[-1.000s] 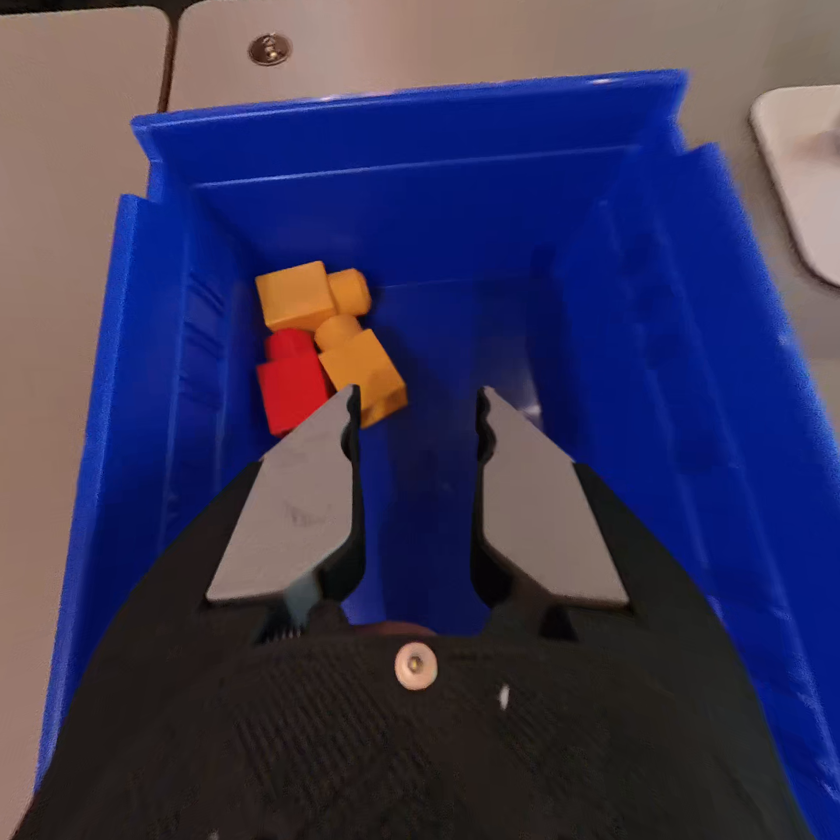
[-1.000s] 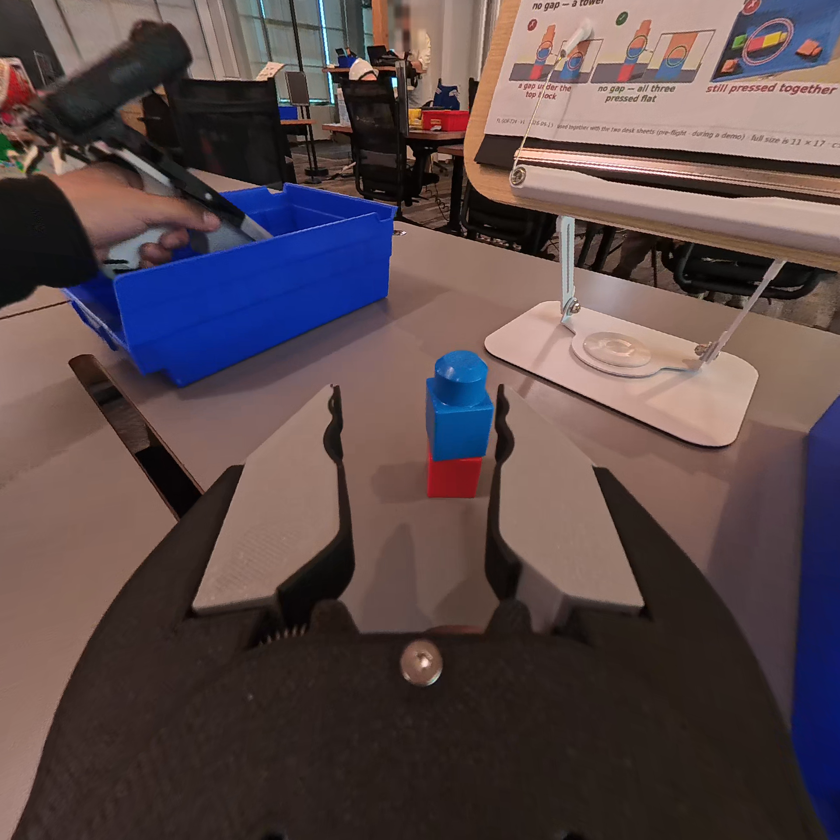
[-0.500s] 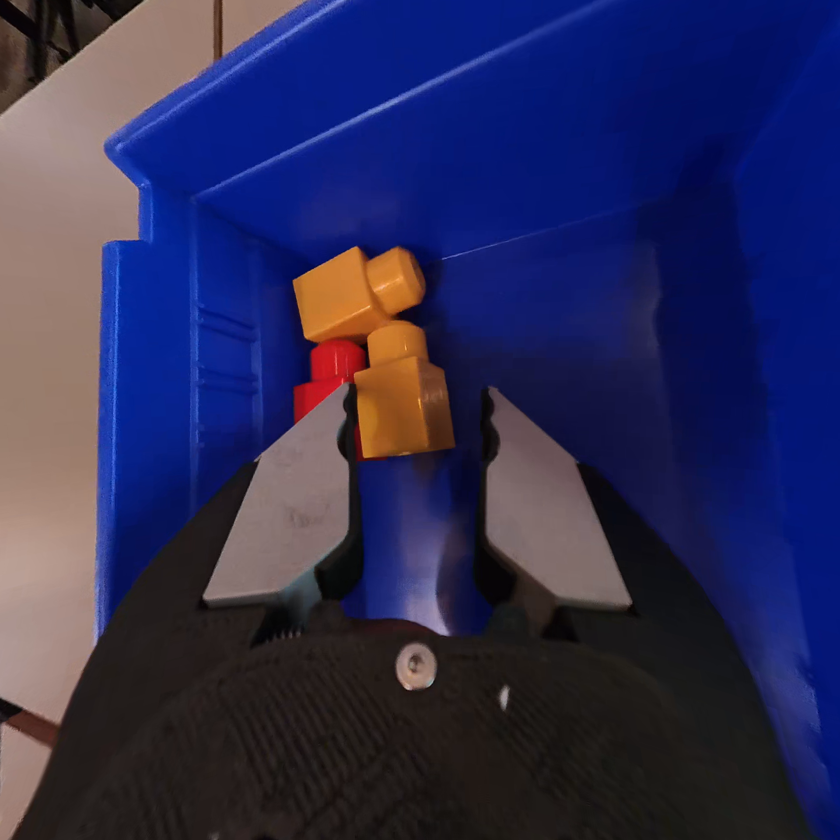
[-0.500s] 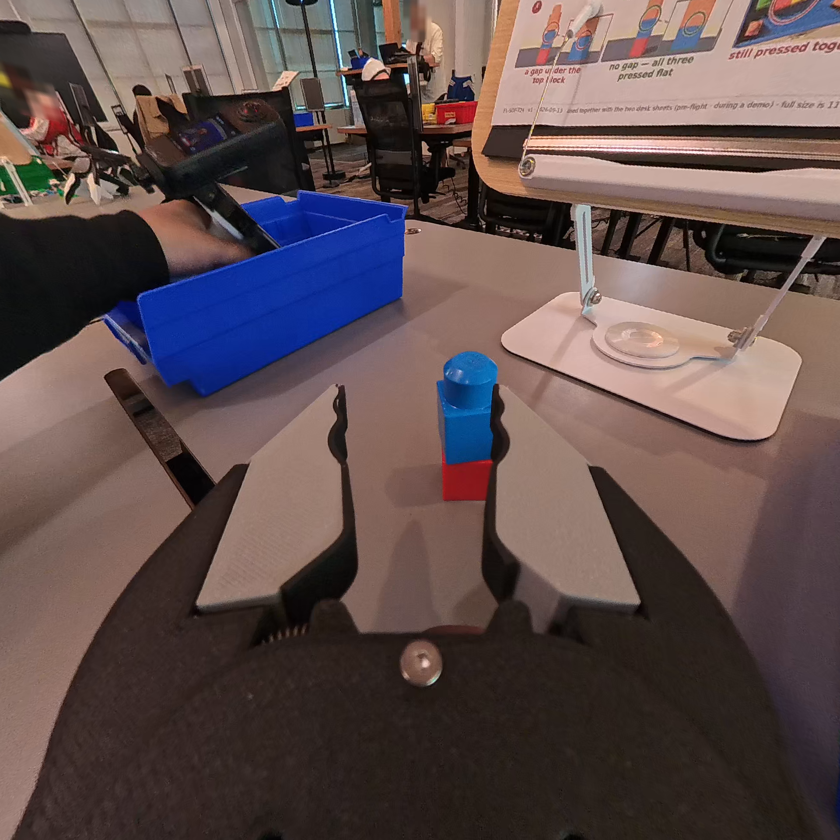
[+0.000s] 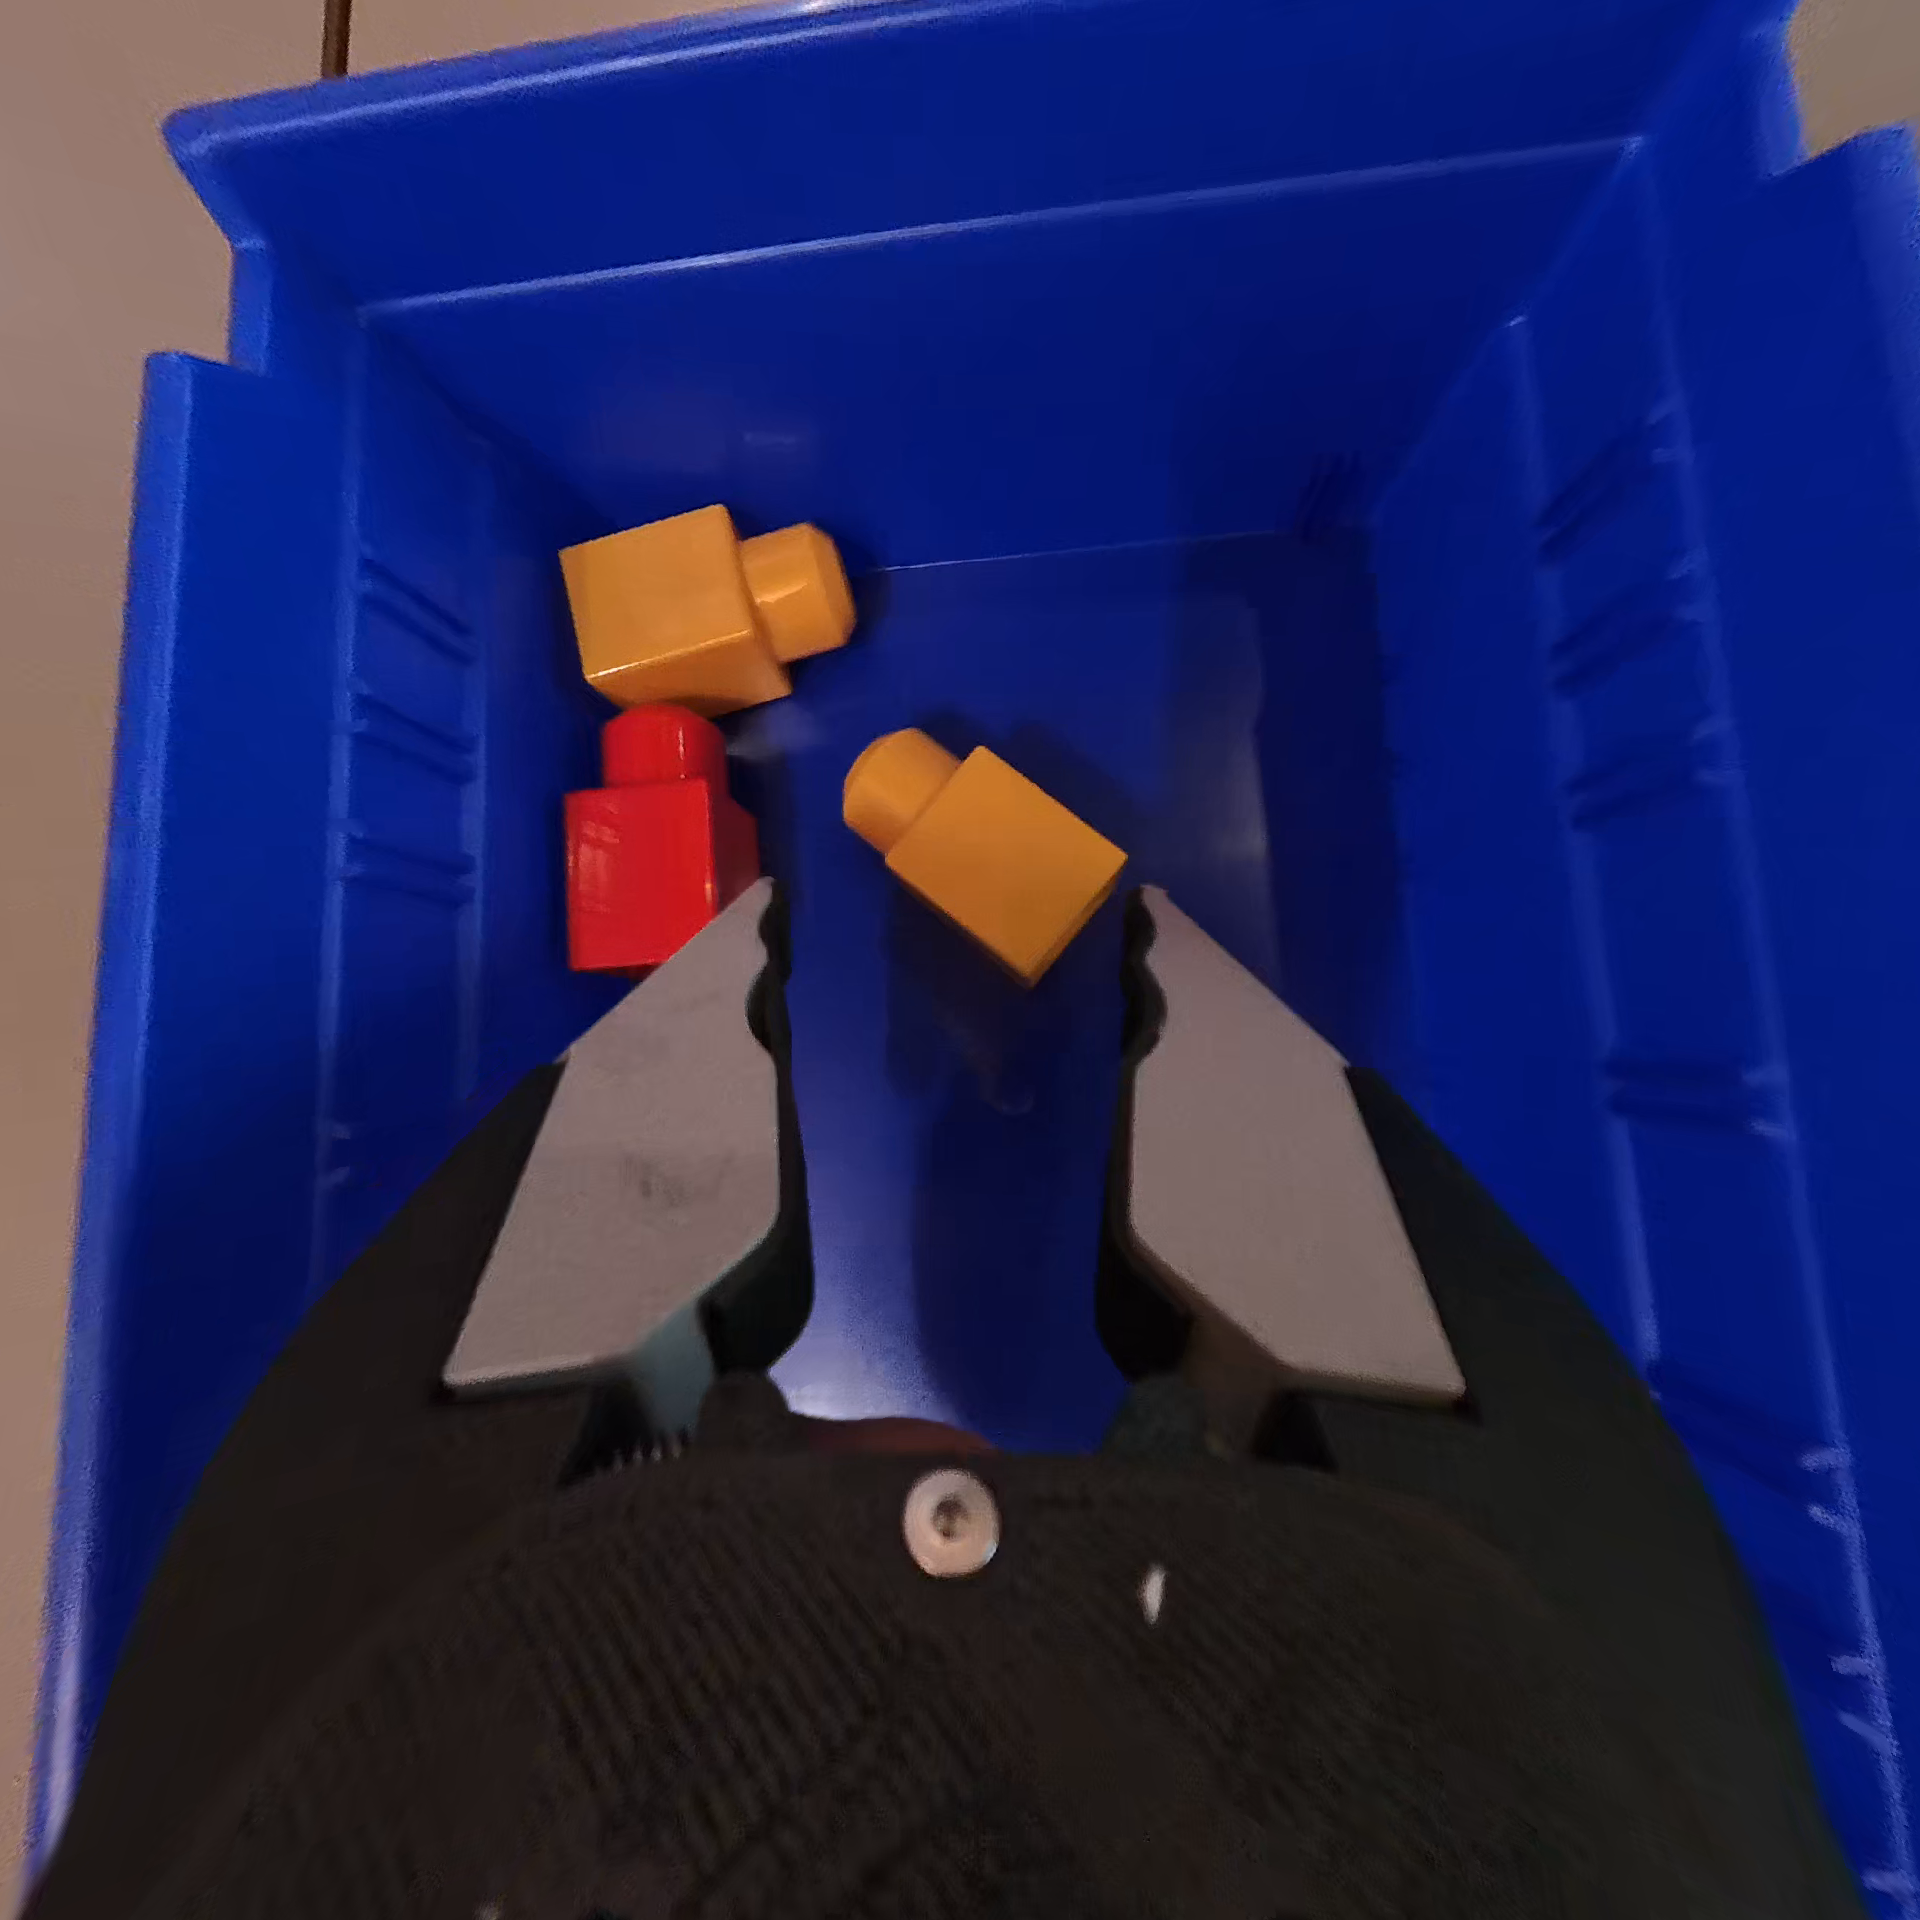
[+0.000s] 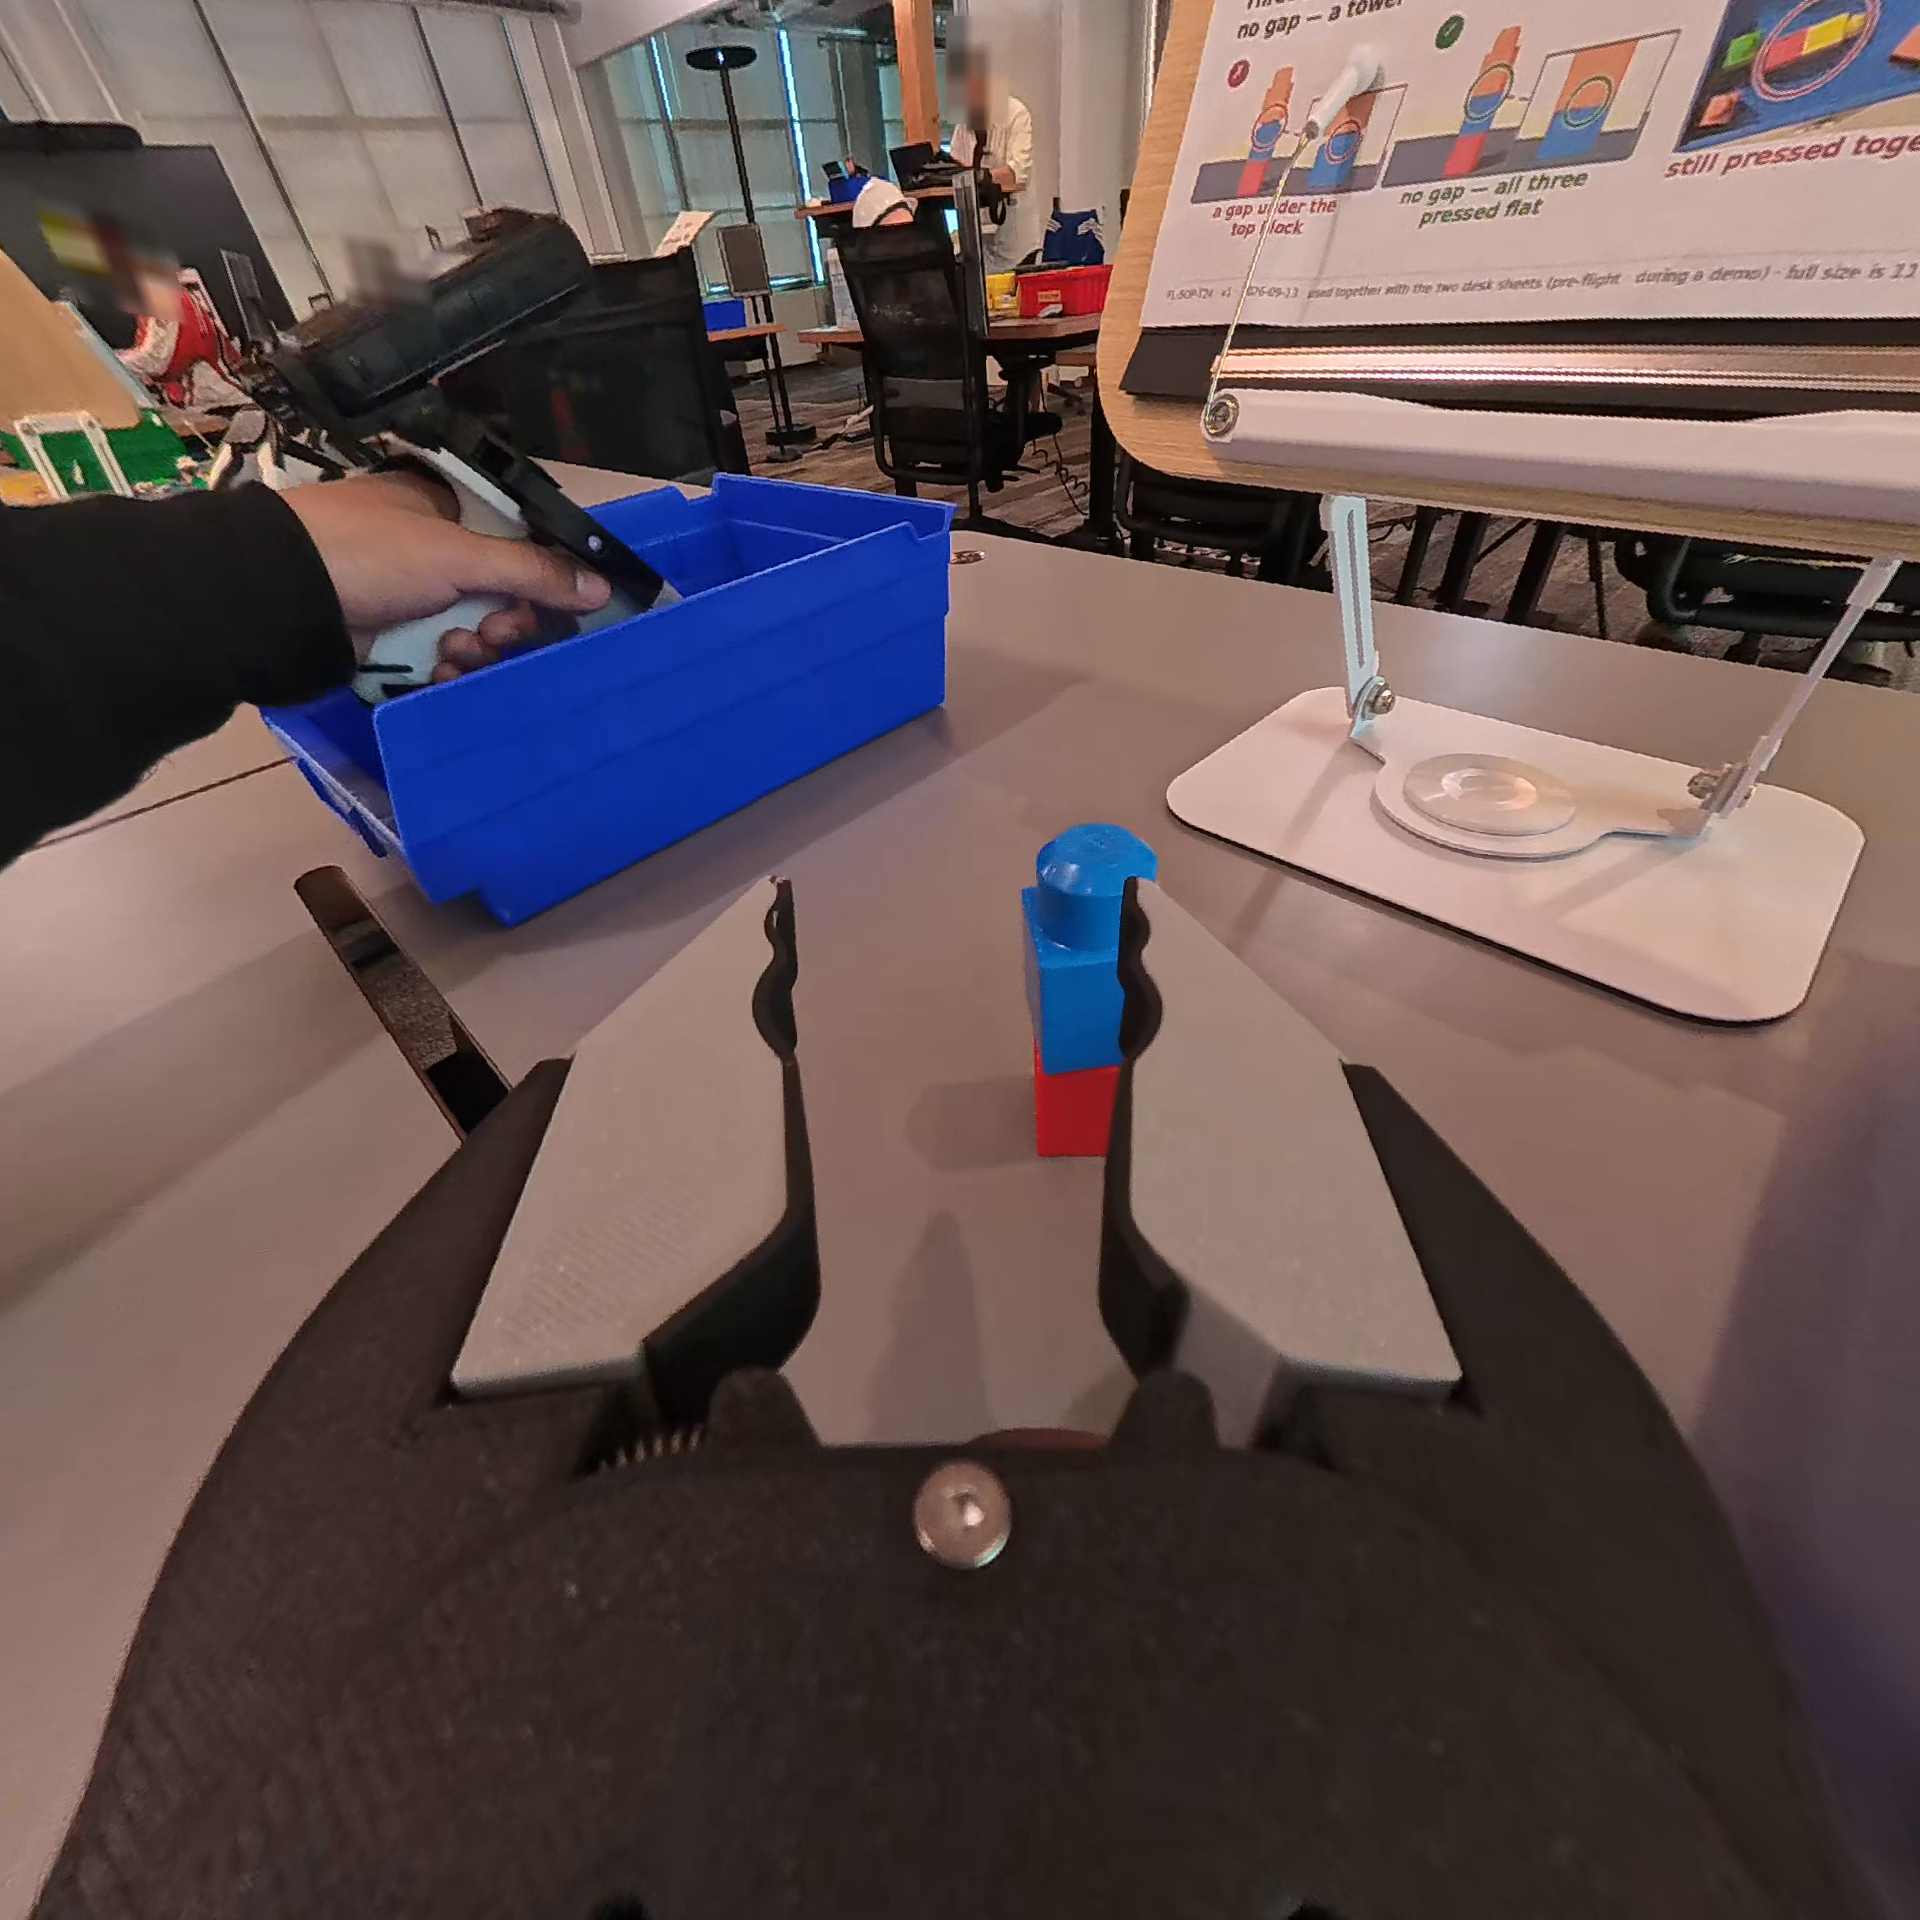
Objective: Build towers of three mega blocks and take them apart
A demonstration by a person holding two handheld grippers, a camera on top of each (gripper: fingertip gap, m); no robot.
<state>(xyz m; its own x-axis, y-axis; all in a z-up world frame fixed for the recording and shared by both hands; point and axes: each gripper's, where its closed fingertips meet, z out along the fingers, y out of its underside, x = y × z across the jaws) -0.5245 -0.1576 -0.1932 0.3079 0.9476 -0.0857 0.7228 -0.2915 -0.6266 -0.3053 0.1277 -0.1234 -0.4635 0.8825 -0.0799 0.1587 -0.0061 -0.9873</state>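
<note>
the grey table [image 6: 1299,665] carries the blue bin [image 6: 665,717] at about ten o'clock in the right wrist view, with a white stand [image 6: 1621,883] at two o'clock. in the left wrist view the bin wall [image 5: 260,831] frames three loose blocks on its floor: a yellow block [image 5: 675,613] at eleven o'clock lying on its side, a red block [image 5: 644,862] just below it and touching it, and a second yellow block [image 5: 987,852] near twelve o'clock, tilted with its stud toward ten o'clock.

the left gripper [image 5: 951,925] hangs inside the bin, fingers apart and holding nothing; the tilted yellow block sits just ahead of the gap. the right gripper [image 6: 956,904] is likewise spread and empty, its right finger overlapping the two-block stack, blue block [image 6: 1070,977] on red base block [image 6: 1075,1112], at one o'clock; contact cannot be told.

judged step: fetching the third block. best to turn the left wrist so the pads meet the yellow block's flat sides, not a corner or stud, and close squarely; the bin wall and red neighbour leave little room at nine o'clock.
</note>
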